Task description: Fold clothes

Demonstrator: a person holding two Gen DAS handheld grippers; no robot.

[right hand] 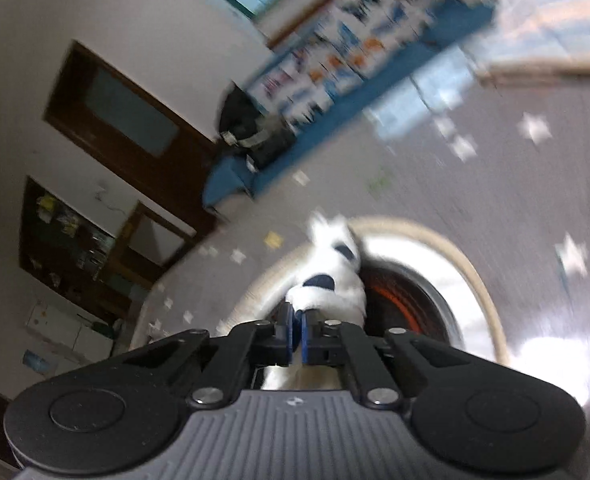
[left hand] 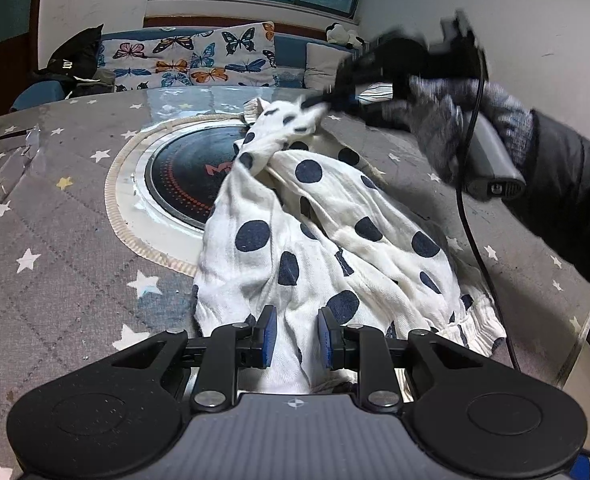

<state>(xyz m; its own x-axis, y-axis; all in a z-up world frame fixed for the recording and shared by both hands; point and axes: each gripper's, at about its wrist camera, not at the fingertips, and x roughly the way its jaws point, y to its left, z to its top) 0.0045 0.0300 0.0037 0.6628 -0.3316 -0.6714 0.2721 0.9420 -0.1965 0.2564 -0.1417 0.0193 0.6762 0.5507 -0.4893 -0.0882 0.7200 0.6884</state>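
Observation:
A white garment with dark blue dots [left hand: 307, 236] lies crumpled on the grey star-patterned table cover [left hand: 55, 240], partly over a round black cooktop [left hand: 187, 176]. My left gripper [left hand: 297, 336] is open, its blue pads either side of the garment's near edge. My right gripper [left hand: 315, 102] is shut on the garment's far end and lifts it; the gloved hand holding it is blurred. In the right wrist view the right gripper [right hand: 297, 334] pinches the white dotted cloth [right hand: 331, 280] above the cooktop [right hand: 411, 304].
A blue bench with butterfly cushions [left hand: 199, 56] and a black bag [left hand: 75, 60] stands behind the table. A black cable [left hand: 471, 216] hangs from the right gripper across the garment's right side. The table's right edge [left hand: 583, 320] is close.

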